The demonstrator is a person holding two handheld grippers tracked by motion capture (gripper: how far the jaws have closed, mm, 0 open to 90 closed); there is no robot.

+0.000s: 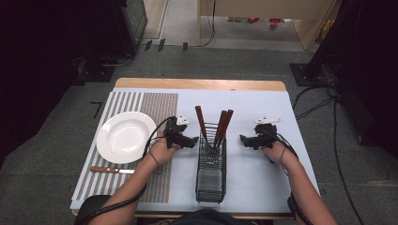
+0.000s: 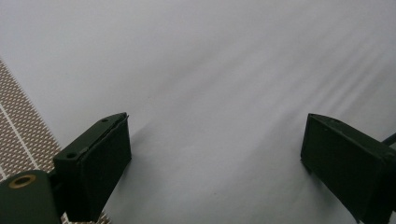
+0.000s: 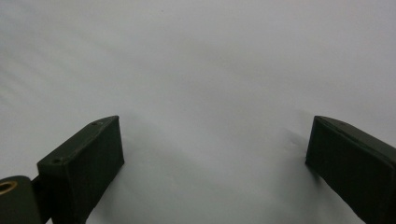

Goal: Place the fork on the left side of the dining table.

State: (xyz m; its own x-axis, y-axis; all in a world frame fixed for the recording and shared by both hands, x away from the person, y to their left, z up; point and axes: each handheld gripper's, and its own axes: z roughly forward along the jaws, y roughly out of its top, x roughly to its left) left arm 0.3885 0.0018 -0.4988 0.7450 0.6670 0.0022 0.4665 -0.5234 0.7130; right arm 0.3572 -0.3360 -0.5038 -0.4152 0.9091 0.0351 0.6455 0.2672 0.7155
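Note:
A black wire basket (image 1: 210,180) stands in the middle of the white mat, with three brown-handled utensils (image 1: 220,127) upright at its far end. My left gripper (image 1: 189,139) rests just left of the basket, pointing toward it. In the left gripper view the left gripper (image 2: 215,158) is open over bare white mat, nothing between its jaws. My right gripper (image 1: 246,140) lies just right of the basket, pointing left at it. Its own view shows the right gripper (image 3: 215,161) open too, with only white mat between the jaws.
A white plate (image 1: 125,137) sits on a striped placemat (image 1: 155,105) at the left. A wooden-handled knife (image 1: 111,170) lies in front of the plate. The white mat (image 1: 253,178) covers the table, with dark cabinets, cables and grey floor beyond.

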